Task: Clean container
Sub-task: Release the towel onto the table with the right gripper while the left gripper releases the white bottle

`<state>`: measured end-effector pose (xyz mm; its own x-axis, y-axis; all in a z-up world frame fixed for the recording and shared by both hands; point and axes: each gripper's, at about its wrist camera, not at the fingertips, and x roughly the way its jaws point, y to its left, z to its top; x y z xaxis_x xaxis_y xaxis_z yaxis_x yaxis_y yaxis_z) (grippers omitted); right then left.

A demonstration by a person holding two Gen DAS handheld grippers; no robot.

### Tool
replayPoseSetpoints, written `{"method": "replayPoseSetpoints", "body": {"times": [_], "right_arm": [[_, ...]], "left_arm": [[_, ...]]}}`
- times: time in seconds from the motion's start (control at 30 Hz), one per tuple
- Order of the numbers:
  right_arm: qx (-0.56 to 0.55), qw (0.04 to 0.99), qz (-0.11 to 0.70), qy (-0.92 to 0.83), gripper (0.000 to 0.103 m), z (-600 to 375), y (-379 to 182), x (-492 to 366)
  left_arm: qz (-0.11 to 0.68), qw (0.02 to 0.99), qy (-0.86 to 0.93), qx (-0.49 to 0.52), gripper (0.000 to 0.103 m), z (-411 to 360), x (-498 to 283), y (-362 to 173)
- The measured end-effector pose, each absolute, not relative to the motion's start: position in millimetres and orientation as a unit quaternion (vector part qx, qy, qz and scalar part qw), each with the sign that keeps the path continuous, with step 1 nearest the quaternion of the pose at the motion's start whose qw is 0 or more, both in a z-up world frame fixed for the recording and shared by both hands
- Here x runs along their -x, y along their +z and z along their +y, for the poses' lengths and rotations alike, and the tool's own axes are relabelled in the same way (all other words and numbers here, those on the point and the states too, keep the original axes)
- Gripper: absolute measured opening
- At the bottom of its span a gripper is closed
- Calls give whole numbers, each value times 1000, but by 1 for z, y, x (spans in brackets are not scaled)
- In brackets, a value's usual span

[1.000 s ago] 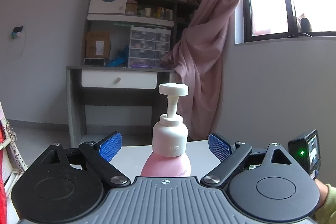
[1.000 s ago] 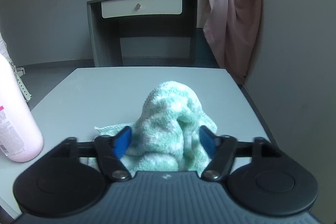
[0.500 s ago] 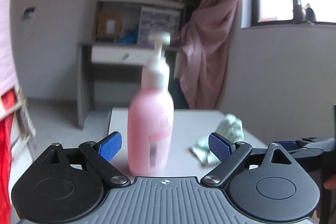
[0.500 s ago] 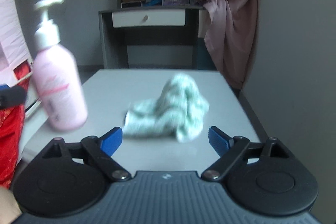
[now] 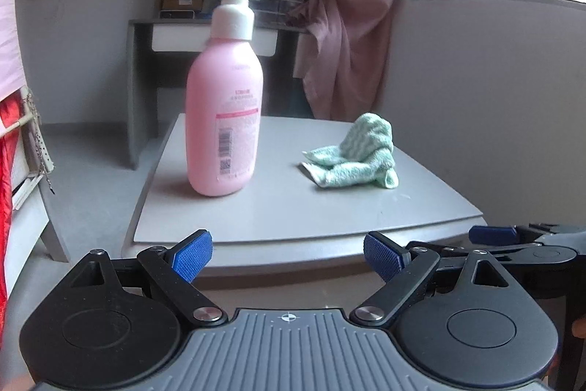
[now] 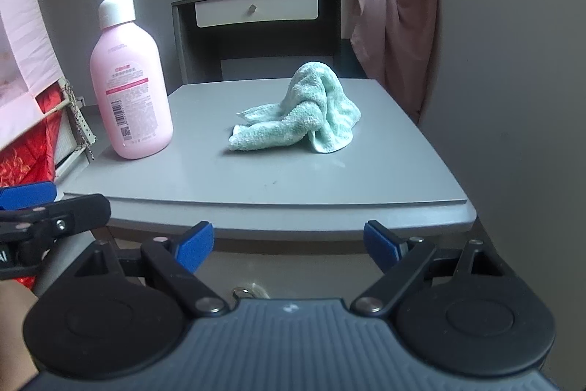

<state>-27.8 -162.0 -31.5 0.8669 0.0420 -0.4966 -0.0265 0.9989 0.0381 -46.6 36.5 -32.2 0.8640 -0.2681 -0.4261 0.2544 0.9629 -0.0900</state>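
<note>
While both hand-held grippers, left (image 5: 287, 255) and right (image 6: 289, 246), hover spread and empty off the worktop (image 6: 293, 178) edge, the pink bottle (image 6: 130, 90) stands upright beyond them, green cloth (image 6: 304, 109) beside it.

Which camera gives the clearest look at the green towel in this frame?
The right wrist view: the green towel sits near the picture's middle, large, folds and terry texture distinct, lying crumpled on the grey table. In the left wrist view the towel is smaller and off to the right, beside the pink pump bottle, though unobstructed.
</note>
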Motion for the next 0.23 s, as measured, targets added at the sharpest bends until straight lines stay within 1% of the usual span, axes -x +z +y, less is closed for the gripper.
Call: {"method": "replayPoseSetpoints", "body": {"times": [0.23], "right_arm": [[-18, 965, 260, 21, 89, -159, -34, 28]], "left_arm": [[229, 964, -134, 16, 91, 29, 50, -28]]}}
